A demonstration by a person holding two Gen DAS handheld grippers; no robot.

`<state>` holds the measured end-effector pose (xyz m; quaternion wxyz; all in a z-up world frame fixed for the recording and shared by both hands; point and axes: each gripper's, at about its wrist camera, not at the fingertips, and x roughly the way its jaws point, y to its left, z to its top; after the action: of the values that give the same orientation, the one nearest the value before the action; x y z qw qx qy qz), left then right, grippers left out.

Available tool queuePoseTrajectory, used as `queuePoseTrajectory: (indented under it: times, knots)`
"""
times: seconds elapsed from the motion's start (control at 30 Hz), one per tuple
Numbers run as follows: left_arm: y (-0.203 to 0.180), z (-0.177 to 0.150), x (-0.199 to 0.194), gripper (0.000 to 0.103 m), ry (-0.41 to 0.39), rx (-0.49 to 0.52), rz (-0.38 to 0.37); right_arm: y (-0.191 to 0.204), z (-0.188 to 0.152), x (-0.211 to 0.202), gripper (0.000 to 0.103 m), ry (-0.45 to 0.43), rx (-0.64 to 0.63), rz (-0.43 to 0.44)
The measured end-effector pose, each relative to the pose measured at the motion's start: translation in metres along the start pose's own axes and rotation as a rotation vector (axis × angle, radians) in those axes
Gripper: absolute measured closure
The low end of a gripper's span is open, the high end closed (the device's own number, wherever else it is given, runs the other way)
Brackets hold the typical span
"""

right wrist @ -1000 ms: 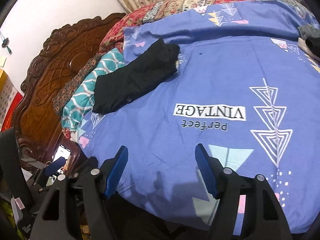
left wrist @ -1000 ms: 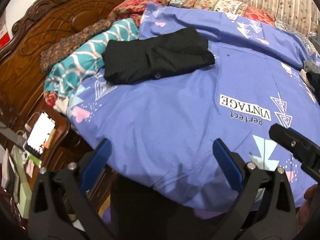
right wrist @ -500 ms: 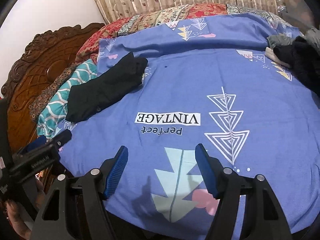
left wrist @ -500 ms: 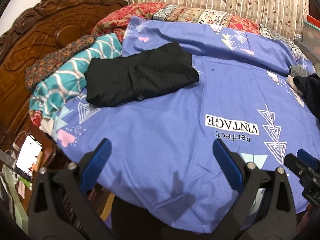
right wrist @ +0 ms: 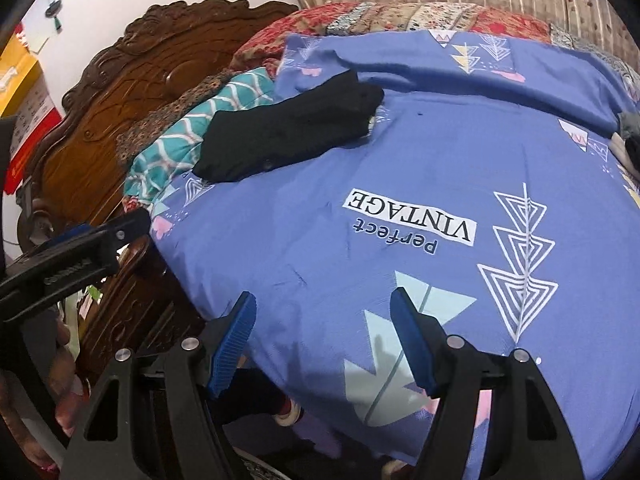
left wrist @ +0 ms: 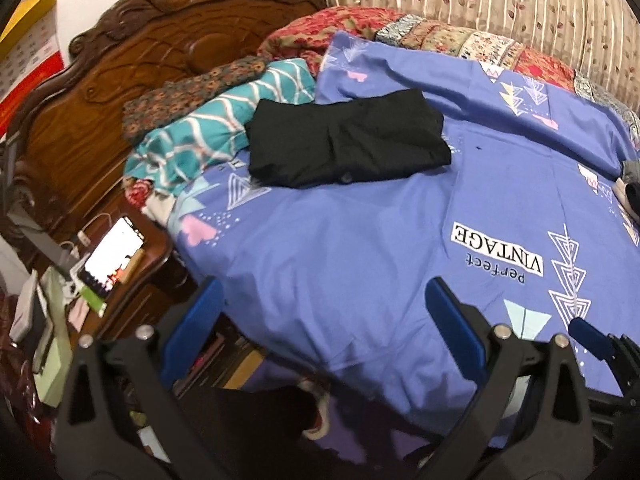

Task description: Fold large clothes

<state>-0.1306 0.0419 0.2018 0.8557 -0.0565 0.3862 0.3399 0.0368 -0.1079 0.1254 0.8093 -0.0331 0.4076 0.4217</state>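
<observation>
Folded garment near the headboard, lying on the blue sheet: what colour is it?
Plain black; the folded garment shows best in the left wrist view.

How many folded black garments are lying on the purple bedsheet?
1. The folded black garment lies near the headboard end of the purple bedsheet, beside the teal patterned cloth. Dark clothing at the right edge is cut off, unclear.

left hand-held gripper (left wrist: 324,312): jaws wide apart | right hand-held gripper (right wrist: 322,328): same (both angled downward, empty)
</observation>
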Motion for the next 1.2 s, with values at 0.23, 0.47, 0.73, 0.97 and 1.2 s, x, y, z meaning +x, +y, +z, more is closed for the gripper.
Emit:
queuePoseTrajectory:
  times: [0.23,0.47,0.73,0.97,1.2]
  knots:
    - [0.001,0.007,-0.004,0.006,-0.036,0.095,-0.068,0.000,-0.017,-0.008,0.016,-0.064,0.107,-0.048]
    - [0.000,0.025,0.005,0.006,-0.063,0.201,-0.156,0.004,-0.026,-0.019,0.016,-0.092,0.187,-0.178]
    - [0.010,0.034,0.010,0.006,-0.073,0.214,-0.173,0.013,-0.030,-0.009,0.016,-0.059,0.217,-0.196]
    - [0.009,0.013,0.010,0.006,-0.077,0.169,-0.147,0.013,-0.041,-0.008,0.016,-0.043,0.144,-0.193]
    - [0.005,-0.002,0.001,0.006,-0.057,0.152,-0.114,0.008,-0.038,-0.019,0.016,-0.100,0.141,-0.134]
